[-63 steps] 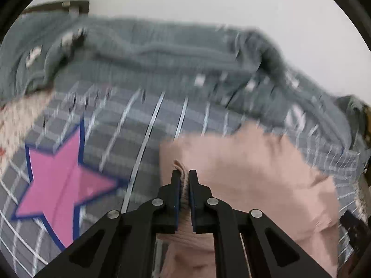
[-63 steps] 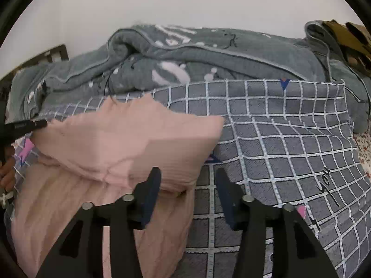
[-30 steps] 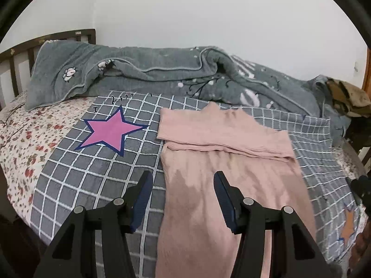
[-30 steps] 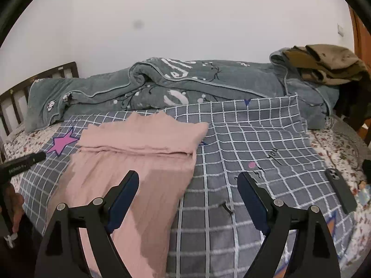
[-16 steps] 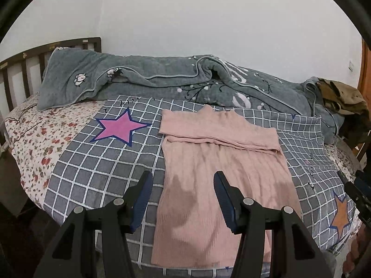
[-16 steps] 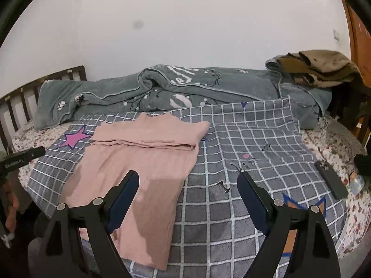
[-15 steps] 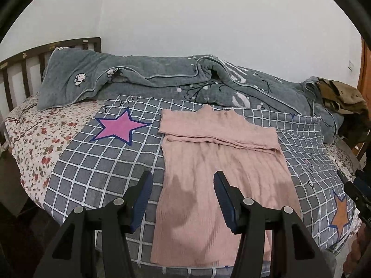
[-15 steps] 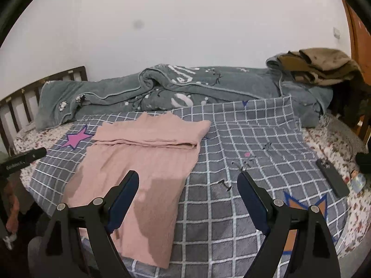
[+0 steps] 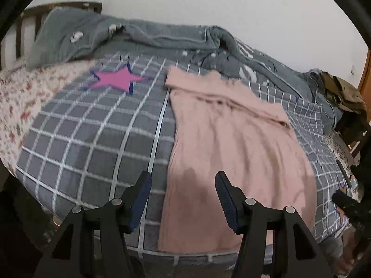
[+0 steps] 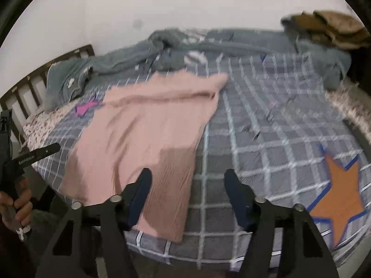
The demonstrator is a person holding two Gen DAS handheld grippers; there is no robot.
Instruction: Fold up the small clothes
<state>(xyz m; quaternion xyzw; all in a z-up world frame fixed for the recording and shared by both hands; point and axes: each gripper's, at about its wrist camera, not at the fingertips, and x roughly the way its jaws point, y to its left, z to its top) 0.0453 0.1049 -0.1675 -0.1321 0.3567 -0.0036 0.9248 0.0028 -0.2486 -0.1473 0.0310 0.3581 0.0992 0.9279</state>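
While the far end of the pink garment already lies turned back on itself in a band toward the head side of the bed, its near hem hangs at the bed's front edge, not yet folded; the garment rests flat on the grey checked cover, between the pink star and the orange star.

The left gripper stands spread and empty above the garment's near left corner; its jaws have just opened a little further. The right gripper stands spread and empty over the near right corner, straddling the garment's right edge; its jaws have just been closing, with no cloth pressed between them.

Judgement: the step in hand is the approach for the second fold; the next move calls for each gripper to pinch its own hem corner, both layers if doubled, then carry both corners evenly toward the folded band; uneven lift would skew the fold.
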